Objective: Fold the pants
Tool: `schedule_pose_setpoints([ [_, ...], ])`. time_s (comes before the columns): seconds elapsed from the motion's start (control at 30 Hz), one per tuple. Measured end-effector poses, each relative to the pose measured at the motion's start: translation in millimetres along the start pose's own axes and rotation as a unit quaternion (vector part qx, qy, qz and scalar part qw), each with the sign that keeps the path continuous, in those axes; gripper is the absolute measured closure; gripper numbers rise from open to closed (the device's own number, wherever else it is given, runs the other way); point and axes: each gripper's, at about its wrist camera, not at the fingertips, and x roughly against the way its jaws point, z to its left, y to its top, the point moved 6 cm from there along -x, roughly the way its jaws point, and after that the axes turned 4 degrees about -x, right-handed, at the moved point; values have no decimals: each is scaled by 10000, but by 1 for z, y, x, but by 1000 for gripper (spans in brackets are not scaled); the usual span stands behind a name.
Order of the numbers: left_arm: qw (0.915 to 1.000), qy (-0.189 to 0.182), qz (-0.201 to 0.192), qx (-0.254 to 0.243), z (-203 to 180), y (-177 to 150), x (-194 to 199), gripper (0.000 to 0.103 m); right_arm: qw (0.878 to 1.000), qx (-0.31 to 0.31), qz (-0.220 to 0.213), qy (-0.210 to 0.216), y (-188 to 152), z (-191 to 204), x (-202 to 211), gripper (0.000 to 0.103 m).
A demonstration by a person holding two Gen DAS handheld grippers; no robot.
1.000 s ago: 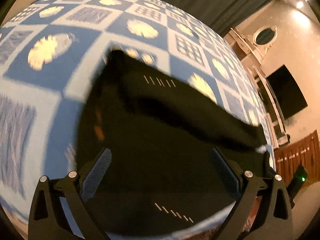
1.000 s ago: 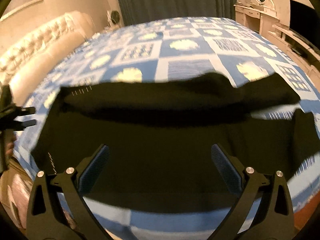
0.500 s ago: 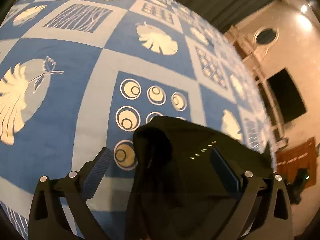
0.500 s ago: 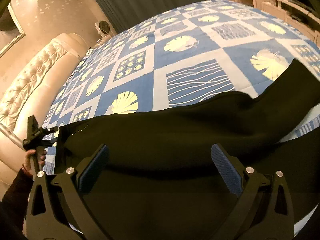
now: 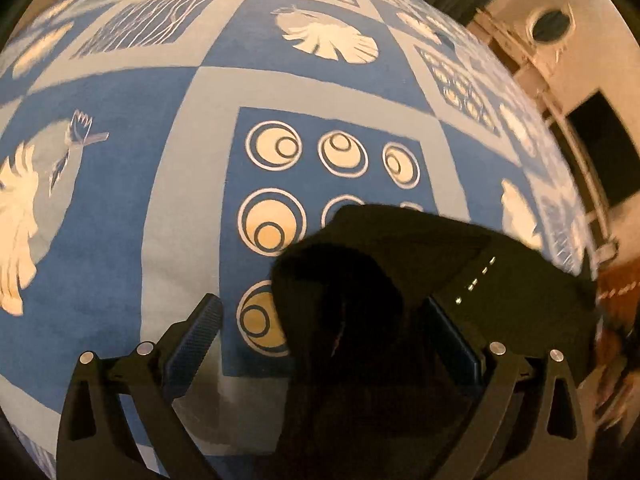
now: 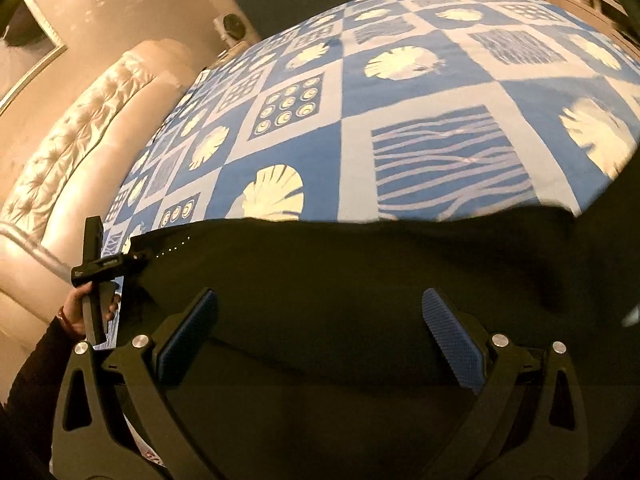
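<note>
Black pants (image 5: 400,280) lie on a blue and white patterned bedspread (image 5: 160,200). In the left wrist view one corner of the pants, with a row of white stitches (image 5: 476,280), bunches up between the fingers of my left gripper (image 5: 324,332), whose jaws stand wide apart. In the right wrist view the pants (image 6: 340,280) spread wide across the near part of the bed. My right gripper (image 6: 320,332) hangs over them, open and holding nothing. The left gripper (image 6: 100,268) also shows there at the pants' far left corner, held by a hand (image 6: 76,308).
The bedspread (image 6: 400,100) stretches far beyond the pants. A tufted cream headboard (image 6: 60,152) curves along the left side. A dark screen (image 5: 600,152) hangs on the wall at the right, above a pale cabinet (image 5: 560,120).
My left gripper has closed in on the pants' corner, which now sits between its open fingers. The right view has moved forward and tilted, and the pants' far edge now lies flatter.
</note>
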Motion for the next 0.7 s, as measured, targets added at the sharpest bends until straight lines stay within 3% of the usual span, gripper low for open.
schedule_pose_setpoints([
  [0.1, 9987, 249, 188, -392, -7, 1, -2, 5, 9995, 193, 221, 80, 16, 5, -13, 2],
  [0.17, 9998, 120, 7, -175, -3, 3, 3, 6, 9985, 421, 331, 120, 28, 11, -24, 2],
  [0.2, 9999, -79, -147, 21, 0, 5, 7, 11, 9975, 569, 397, 133, 33, 14, -29, 2],
  [0.23, 9993, -209, -268, 157, 3, 6, 9, 51, 9959, 756, 473, 124, 37, 17, -35, 2],
  [0.27, 9992, -186, -292, 191, 5, 6, 10, 73, 9925, 1042, 612, 174, 43, 23, -44, 2],
  [0.3, 9987, -321, -273, 292, 8, 6, 9, 83, 9899, 1207, 713, 197, 47, 27, -50, 2],
  [0.33, 9977, -492, -273, 379, 9, 5, 9, 87, 9877, 1342, 783, 165, 51, 29, -56, 2],
  [0.57, 9956, -772, -325, 419, 7, 8, 8, 93, 9619, 2097, 1681, 507, 58, 52, -106, 3],
  [0.6, 9947, -845, -355, 467, 7, 8, 8, 93, 9578, 2197, 1783, 506, 56, 55, -112, 7],
  [0.63, 9940, -896, -368, 504, 8, 6, 9, 93, 9493, 2358, 2021, 497, 49, 59, -121, 23],
  [0.7, 9920, -1027, -399, 609, 10, 6, 7, 93, 9368, 2613, 2309, 290, 41, 61, -135, 40],
])
